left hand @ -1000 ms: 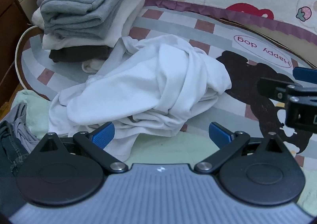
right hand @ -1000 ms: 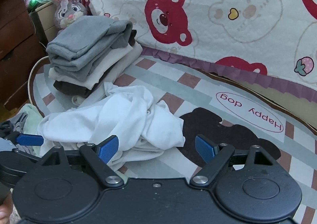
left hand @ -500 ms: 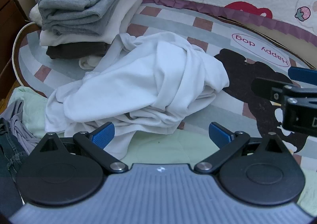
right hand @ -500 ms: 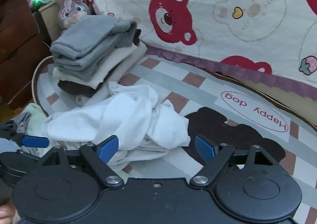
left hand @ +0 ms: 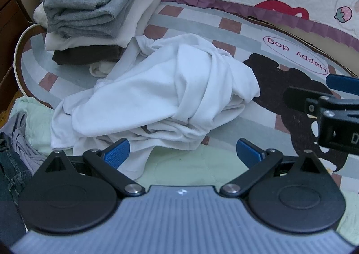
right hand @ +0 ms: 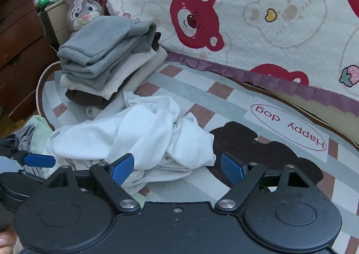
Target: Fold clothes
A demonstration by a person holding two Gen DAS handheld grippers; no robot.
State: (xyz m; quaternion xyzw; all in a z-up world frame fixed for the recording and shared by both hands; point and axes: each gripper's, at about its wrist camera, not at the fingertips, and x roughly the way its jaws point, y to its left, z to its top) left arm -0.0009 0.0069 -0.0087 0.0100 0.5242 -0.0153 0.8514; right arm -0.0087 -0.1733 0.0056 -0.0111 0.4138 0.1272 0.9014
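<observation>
white garment [left hand: 166,90] crumpled, ahead of left gripper [left hand: 182,155]

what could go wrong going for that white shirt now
1. The crumpled white garment is bunched in layers, so either open tool may pinch several folds at once.
2. Its far edge lies against the folded stack; pulling could topple the stack.
3. The left tool and right tool sit close and might collide.

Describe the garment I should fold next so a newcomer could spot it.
Start from the rug with the "Happy dog" label. Left of its dark dog shape lies a white garment, before the folded stack. It alone is crumpled and unfolded.
</observation>
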